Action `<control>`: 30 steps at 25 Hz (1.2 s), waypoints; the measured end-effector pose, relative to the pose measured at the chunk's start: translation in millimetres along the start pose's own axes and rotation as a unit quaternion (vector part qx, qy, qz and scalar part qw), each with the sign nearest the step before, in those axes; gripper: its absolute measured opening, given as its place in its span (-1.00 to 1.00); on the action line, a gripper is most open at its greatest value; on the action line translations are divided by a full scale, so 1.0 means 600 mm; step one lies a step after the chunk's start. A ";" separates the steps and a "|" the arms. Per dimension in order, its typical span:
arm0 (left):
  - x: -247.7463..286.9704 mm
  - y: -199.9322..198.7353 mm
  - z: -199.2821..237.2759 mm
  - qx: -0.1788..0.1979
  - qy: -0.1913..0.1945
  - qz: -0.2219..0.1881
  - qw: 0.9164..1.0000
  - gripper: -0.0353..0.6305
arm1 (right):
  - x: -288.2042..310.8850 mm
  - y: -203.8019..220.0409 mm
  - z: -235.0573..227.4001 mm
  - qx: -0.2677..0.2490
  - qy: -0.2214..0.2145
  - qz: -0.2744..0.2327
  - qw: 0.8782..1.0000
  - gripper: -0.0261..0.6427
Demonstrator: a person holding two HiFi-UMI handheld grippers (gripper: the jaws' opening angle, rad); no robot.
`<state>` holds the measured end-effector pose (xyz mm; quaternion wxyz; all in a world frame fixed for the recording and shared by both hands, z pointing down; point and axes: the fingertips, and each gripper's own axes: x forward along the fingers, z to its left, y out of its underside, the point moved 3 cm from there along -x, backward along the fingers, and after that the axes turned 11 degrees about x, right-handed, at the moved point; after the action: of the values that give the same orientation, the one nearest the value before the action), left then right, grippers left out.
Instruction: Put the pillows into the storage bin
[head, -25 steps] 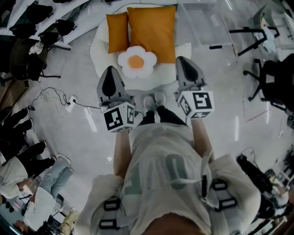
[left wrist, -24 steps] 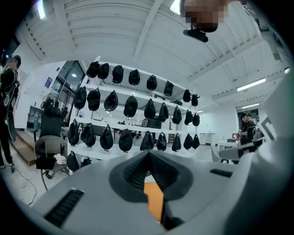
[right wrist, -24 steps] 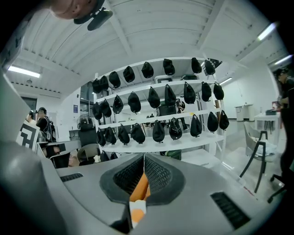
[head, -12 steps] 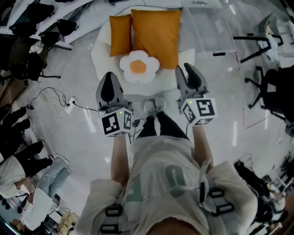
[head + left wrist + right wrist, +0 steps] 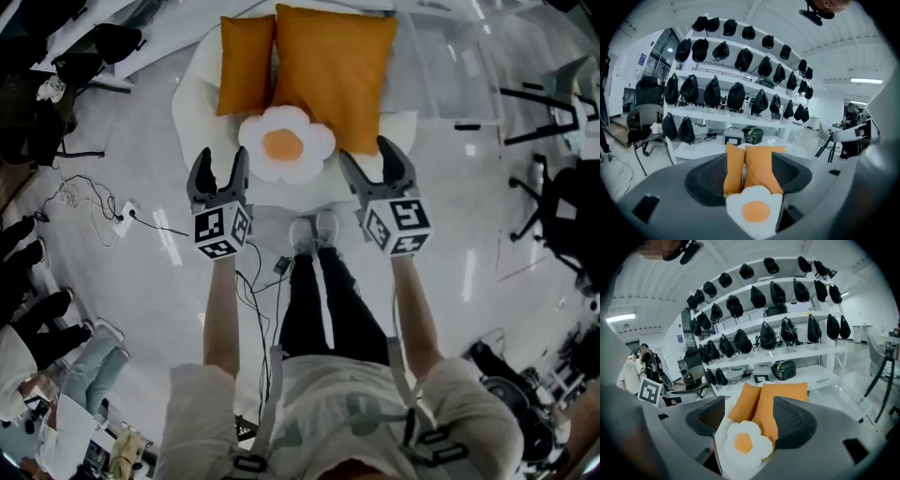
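Three pillows lie on a white floor cushion (image 5: 197,108): a narrow orange pillow (image 5: 246,64), a large orange pillow (image 5: 336,70) and a white egg-shaped pillow (image 5: 286,143) in front of them. My left gripper (image 5: 217,161) hangs just left of the egg pillow, my right gripper (image 5: 373,155) just right of it. Both have just been opening and stand open with nothing between the jaws. The left gripper view frames the egg pillow (image 5: 754,211) beyond its jaws; the right gripper view frames the same egg pillow (image 5: 746,444). A clear bin (image 5: 441,66) stands right of the pillows.
Office chairs (image 5: 562,178) stand at the right. Cables (image 5: 94,202) trail over the floor at the left, and seated people (image 5: 37,347) are at the lower left. My shoes (image 5: 314,230) stand just before the cushion. Shelves of black bags (image 5: 736,93) rise behind the pillows.
Both grippers have dropped and moved forward to either side of the egg pillow. Their jaws went from shut to open. The person has bent forward.
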<state>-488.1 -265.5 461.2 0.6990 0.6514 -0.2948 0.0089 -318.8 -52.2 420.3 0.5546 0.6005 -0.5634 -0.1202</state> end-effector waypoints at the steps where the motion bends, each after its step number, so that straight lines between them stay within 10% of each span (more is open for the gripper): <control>1: 0.025 0.044 0.012 -0.004 -0.001 0.018 1.000 -0.07 | 0.029 0.028 -0.014 -0.005 0.003 0.013 1.000 -0.06; 16: 0.296 0.538 0.045 -0.080 0.057 0.154 0.983 0.00 | 0.340 0.459 -0.226 0.005 0.027 0.182 0.983 -0.03; 30: 0.373 0.630 0.012 -0.211 0.097 0.131 0.964 0.00 | 0.395 0.546 -0.278 0.152 -0.031 0.177 0.972 -0.02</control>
<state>-456.0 -298.4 898.1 0.8386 0.4408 -0.3035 0.1015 -288.6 -73.6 856.3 0.4515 0.5644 -0.6894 0.0483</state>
